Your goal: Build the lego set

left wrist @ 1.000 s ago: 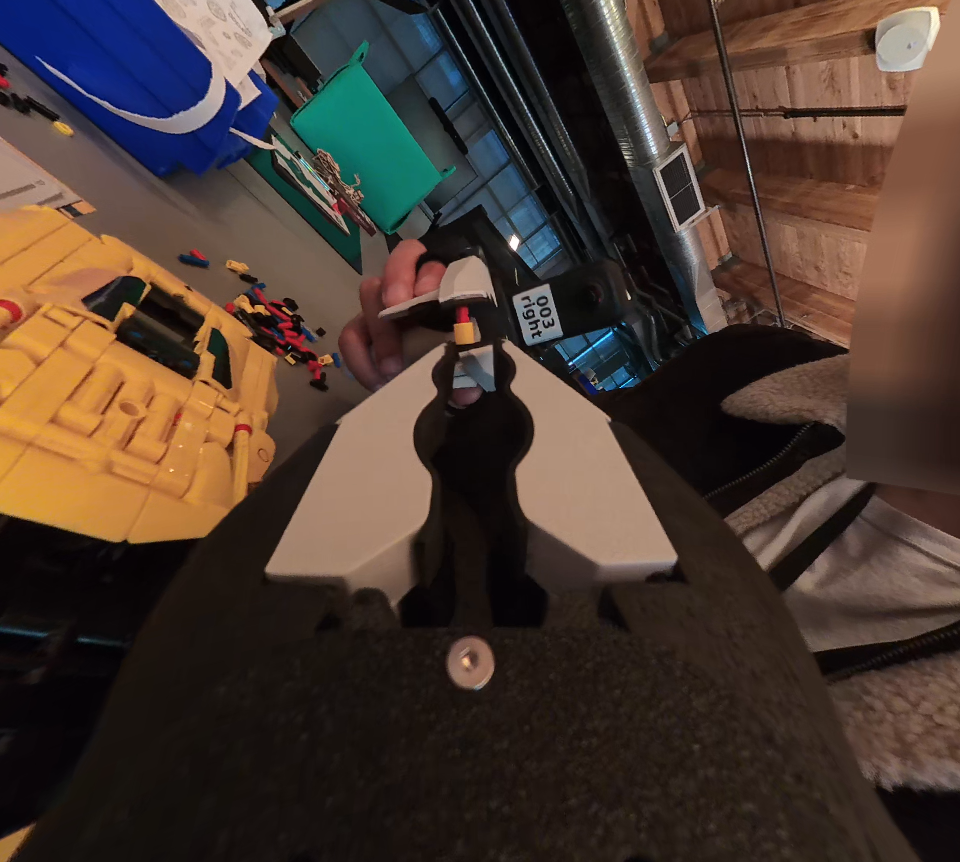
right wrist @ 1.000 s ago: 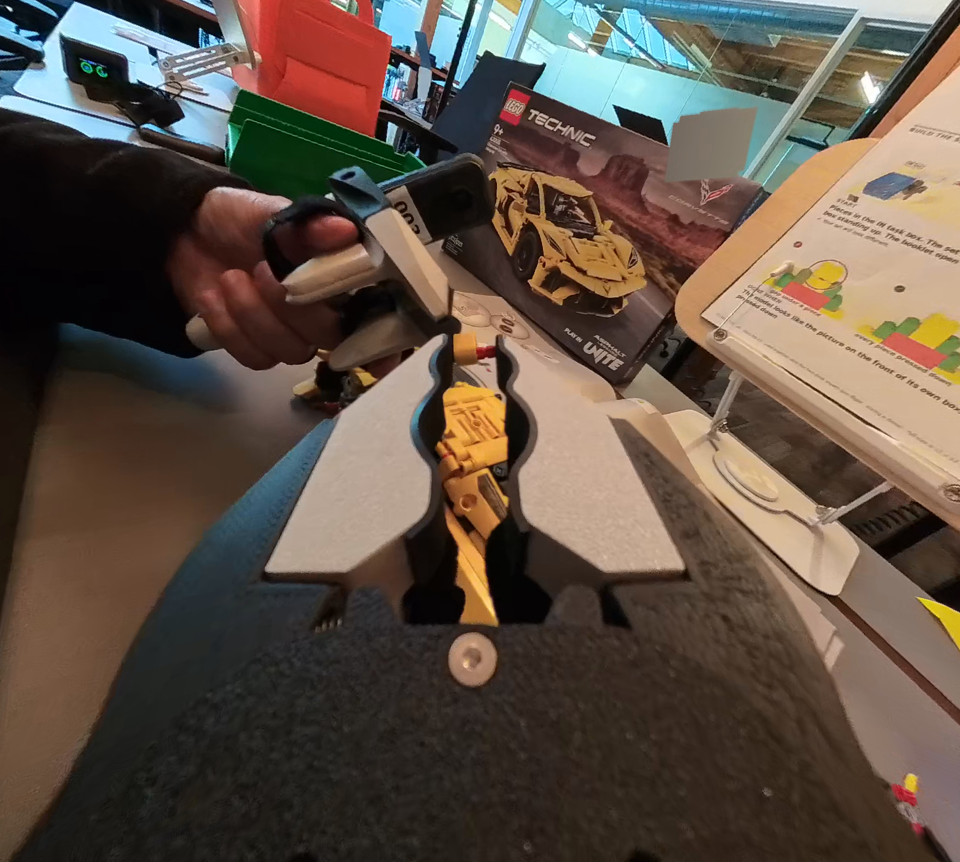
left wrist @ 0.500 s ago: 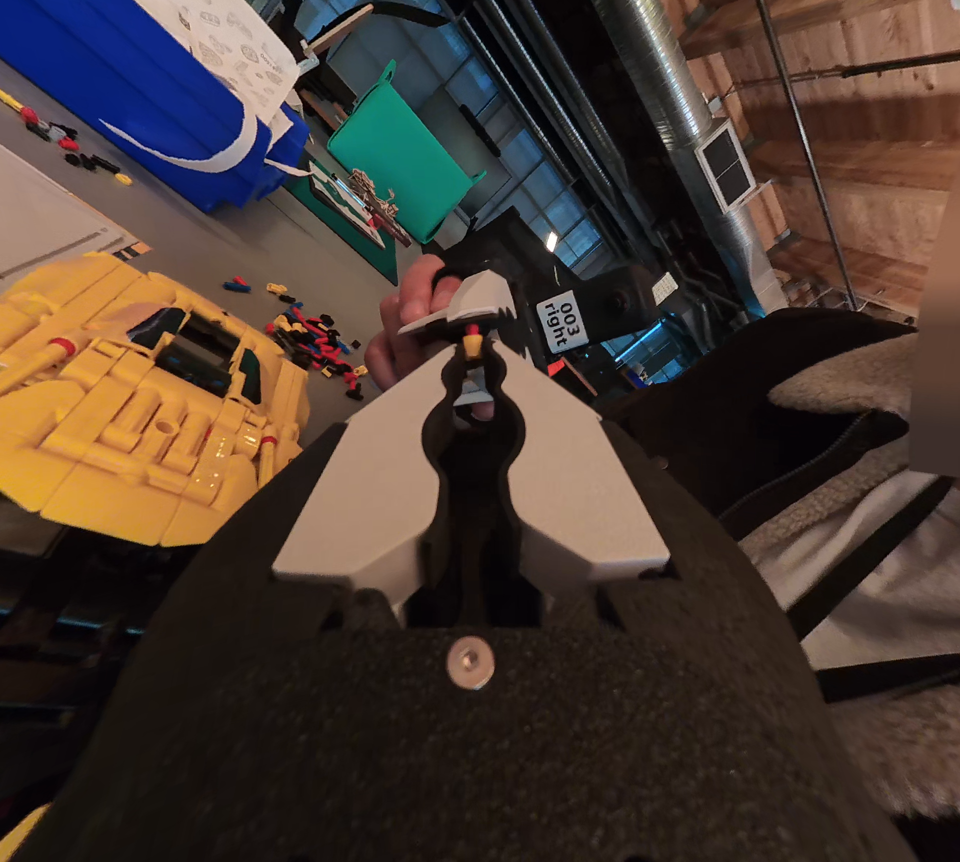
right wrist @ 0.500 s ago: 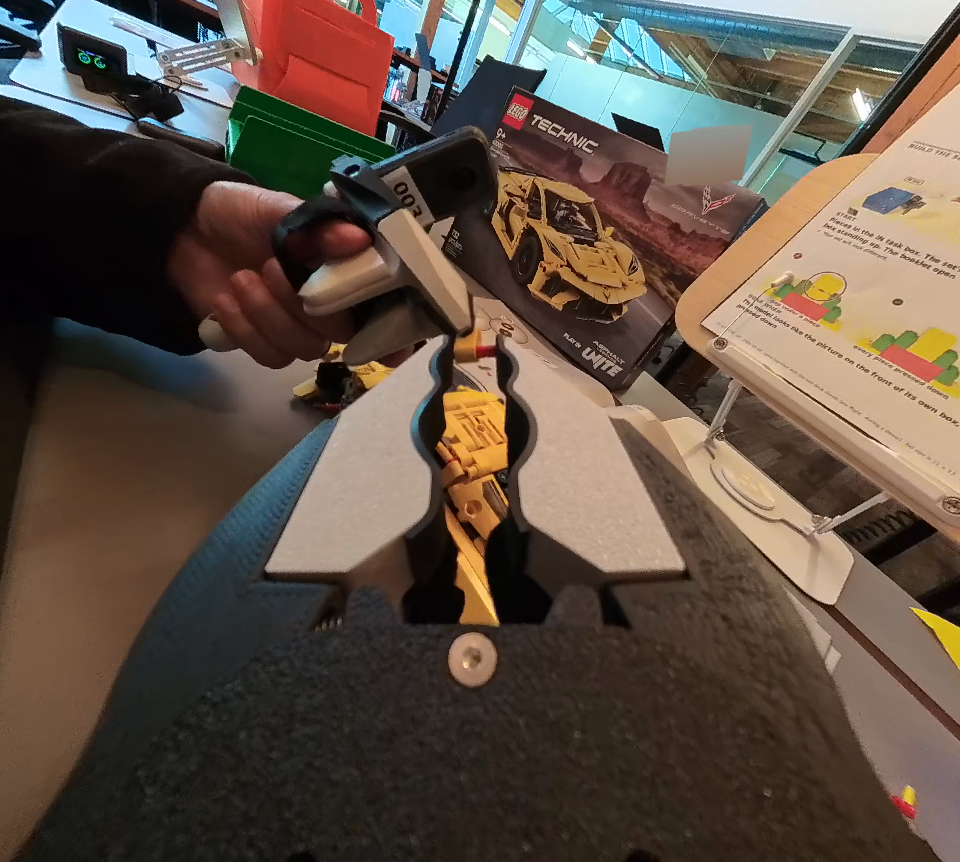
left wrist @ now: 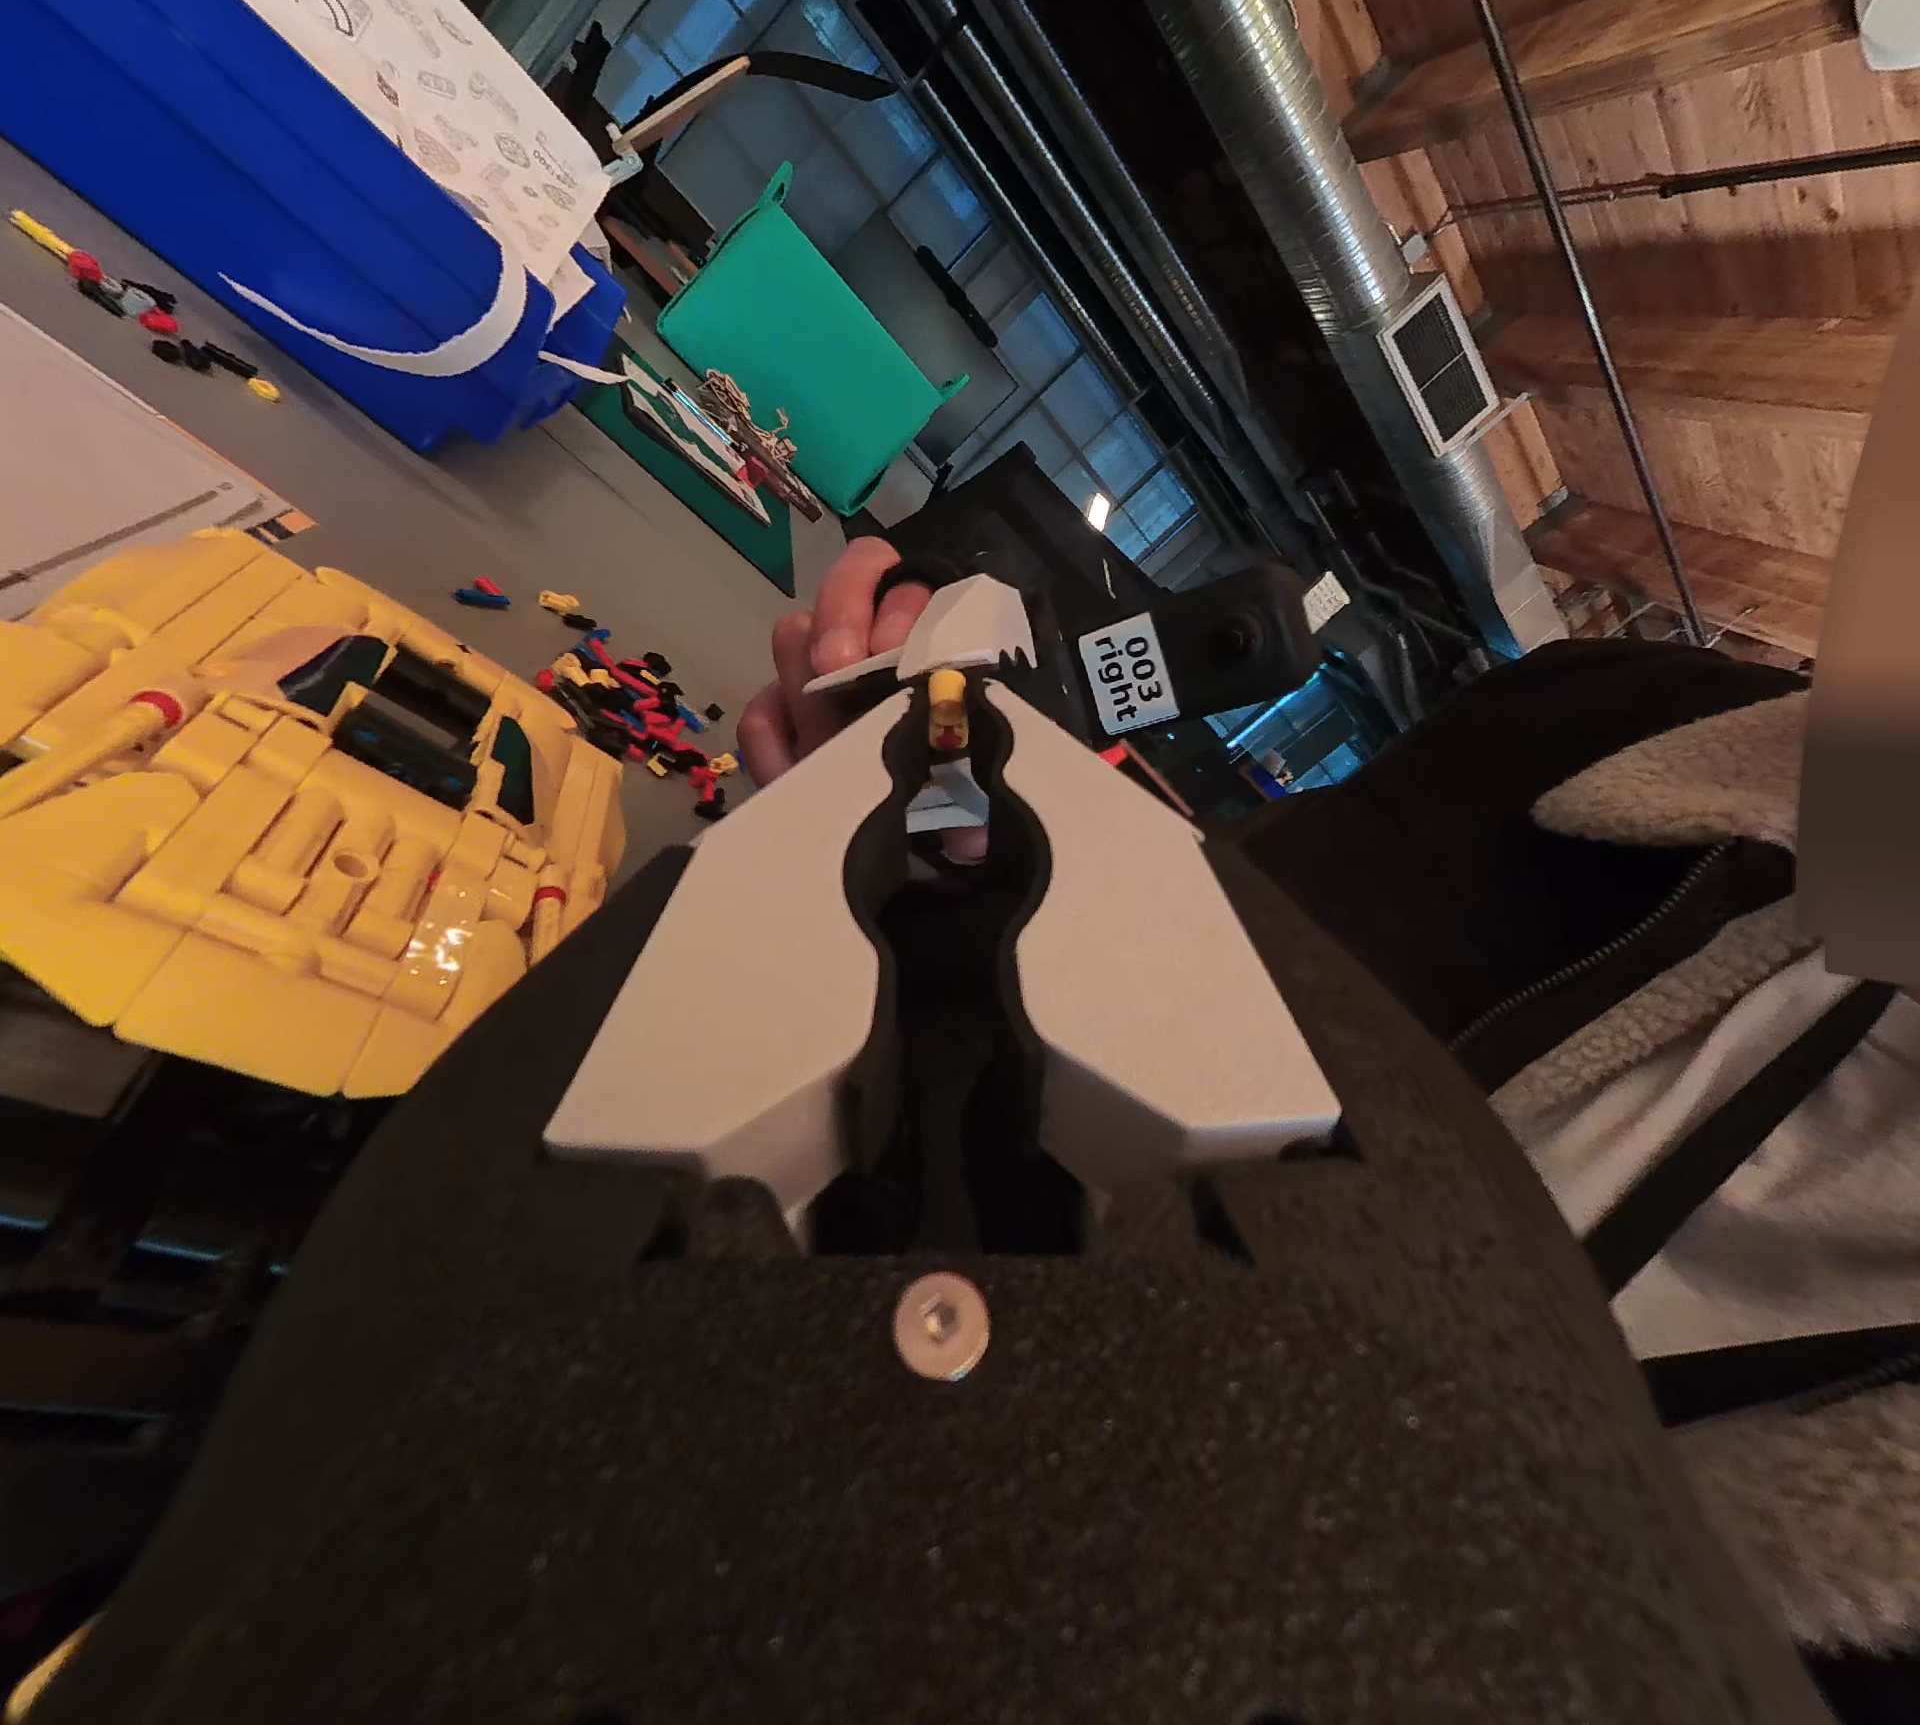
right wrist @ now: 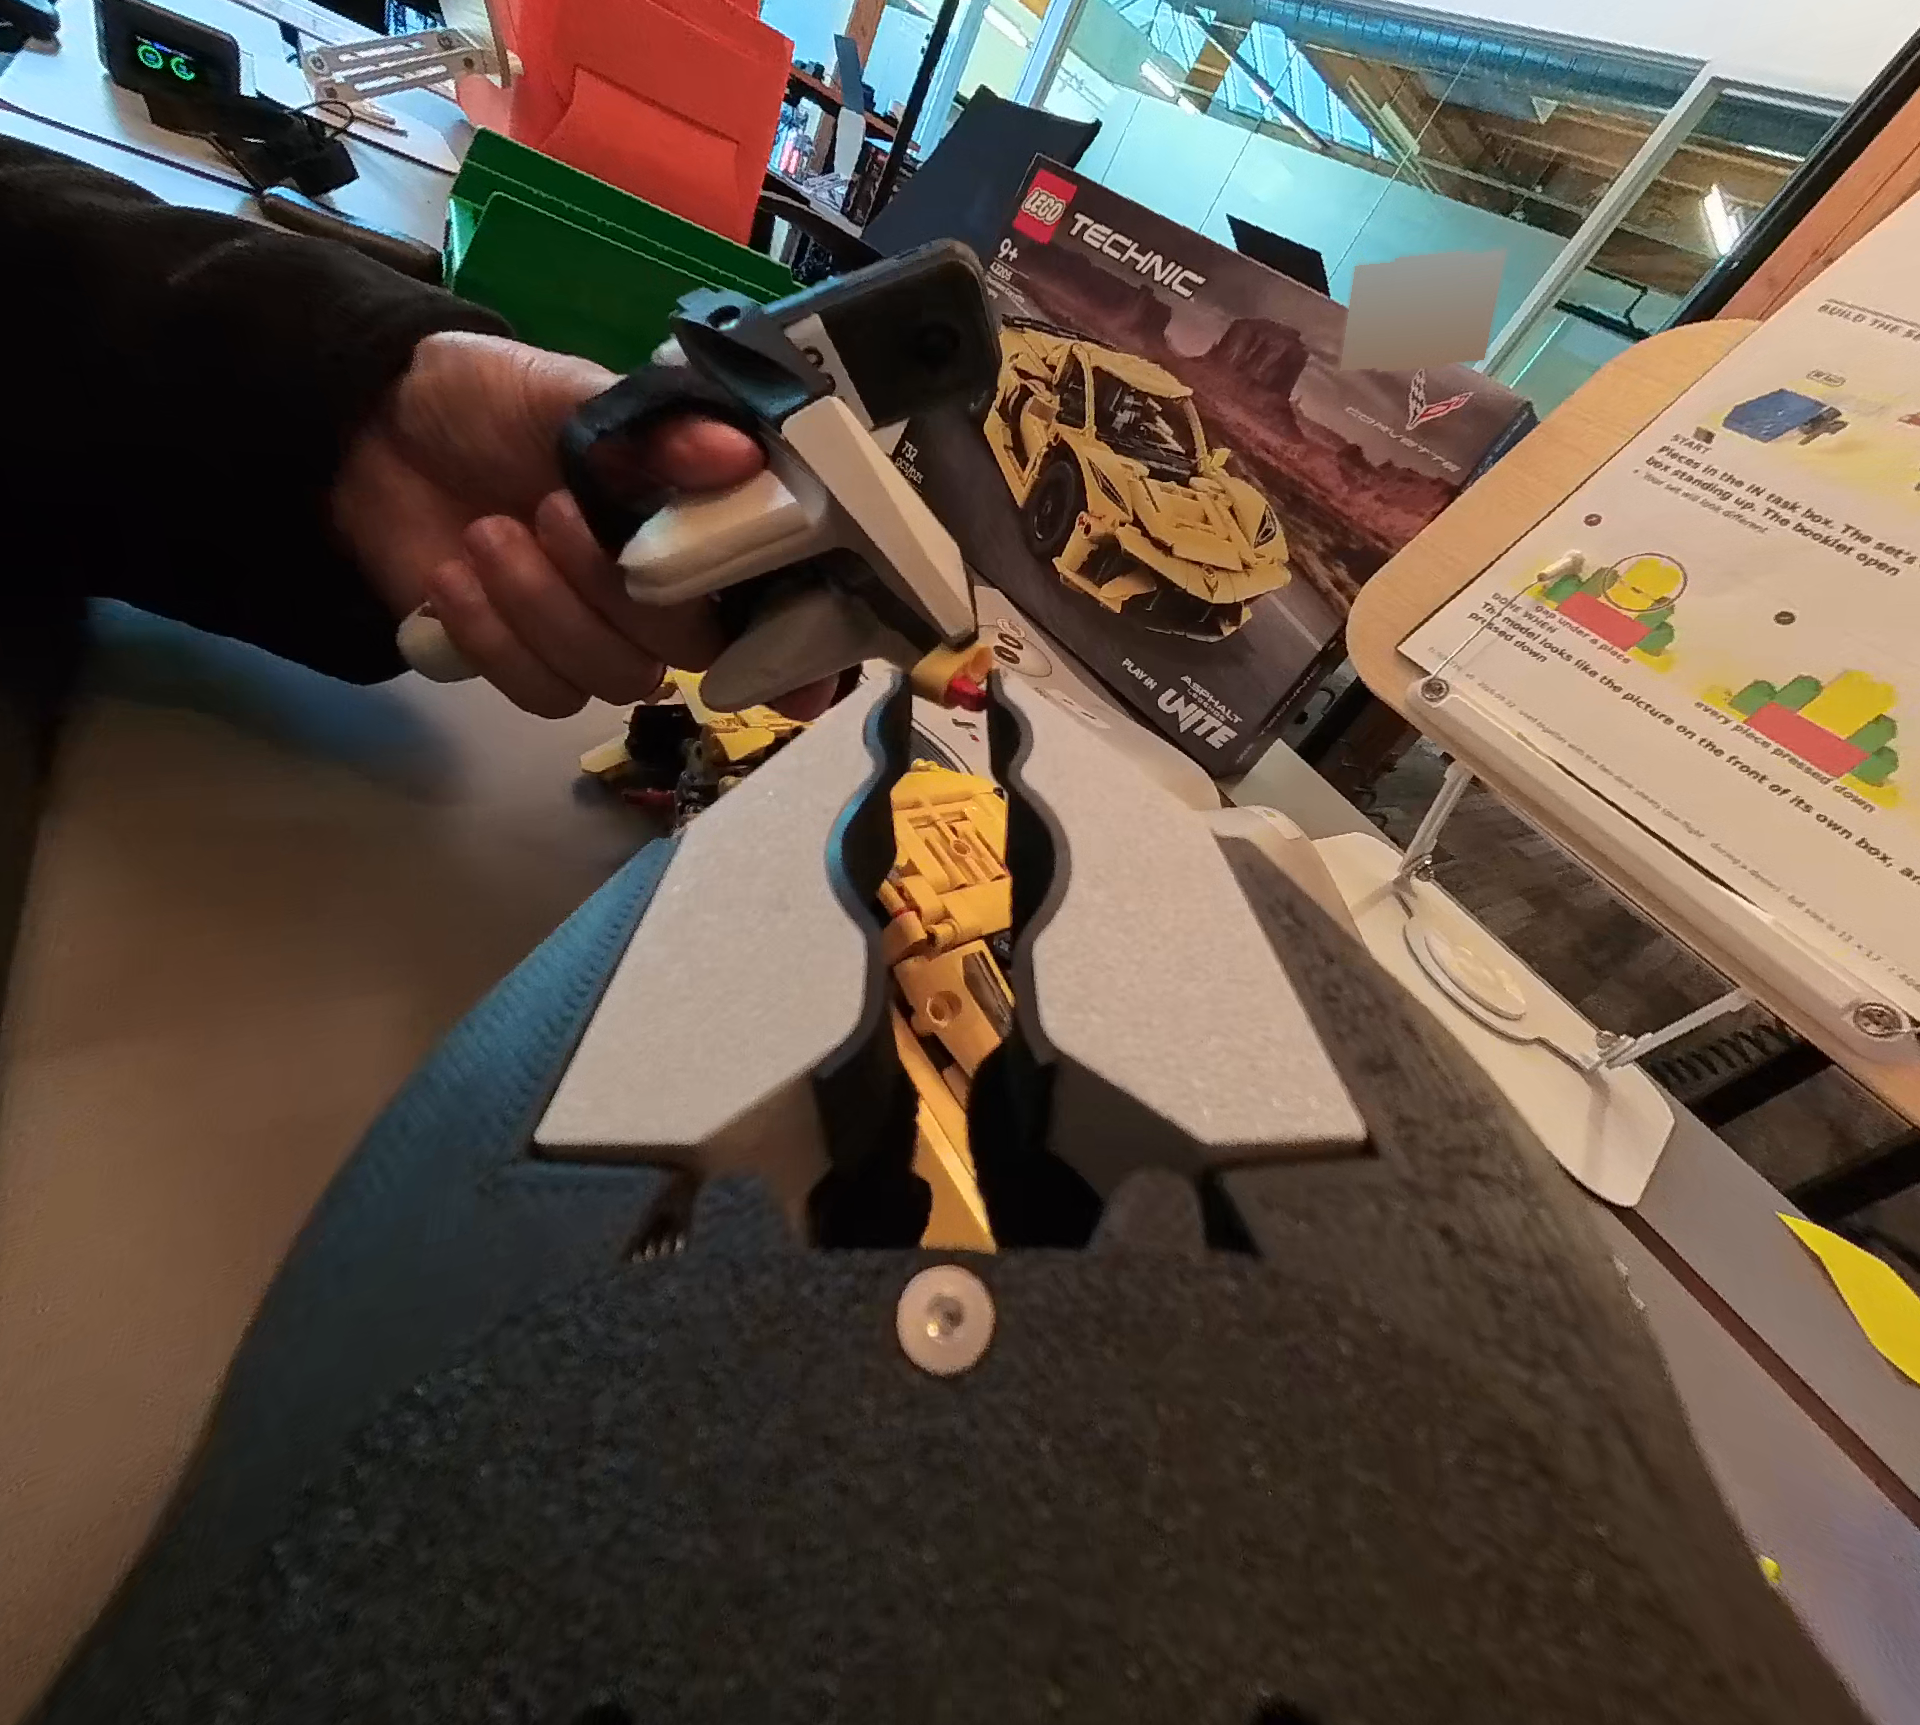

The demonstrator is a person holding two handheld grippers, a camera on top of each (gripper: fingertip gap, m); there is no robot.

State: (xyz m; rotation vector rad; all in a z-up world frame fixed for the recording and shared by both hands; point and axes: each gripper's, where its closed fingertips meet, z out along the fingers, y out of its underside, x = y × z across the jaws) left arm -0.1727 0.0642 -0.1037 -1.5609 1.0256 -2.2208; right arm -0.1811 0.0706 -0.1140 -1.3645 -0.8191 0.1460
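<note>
Wooden ceiling boards and a ribbed metal duct [left wrist: 1226, 65] fill the left wrist view's upper half, above a grey table [left wrist: 436, 522]. At nine o'clock there lies the partly built yellow brick car [left wrist: 260, 854], its near edge cut off; loose red, black and blue pieces [left wrist: 634, 719] scatter at ten o'clock. The left gripper [left wrist: 943, 707] pinches a small yellow connector with a red pin [left wrist: 943, 701], and the right gripper [right wrist: 948, 680] meets it at the same piece [right wrist: 958, 669]; whether the right fingers actually grip it is hard to make out. A dark printed set box picturing a yellow car [right wrist: 1195, 480] stands at one o'clock in the right wrist view, bearing logos and lettering. A printed instruction sheet on a wooden stand [right wrist: 1714, 636] is cut off at three o'clock.
</note>
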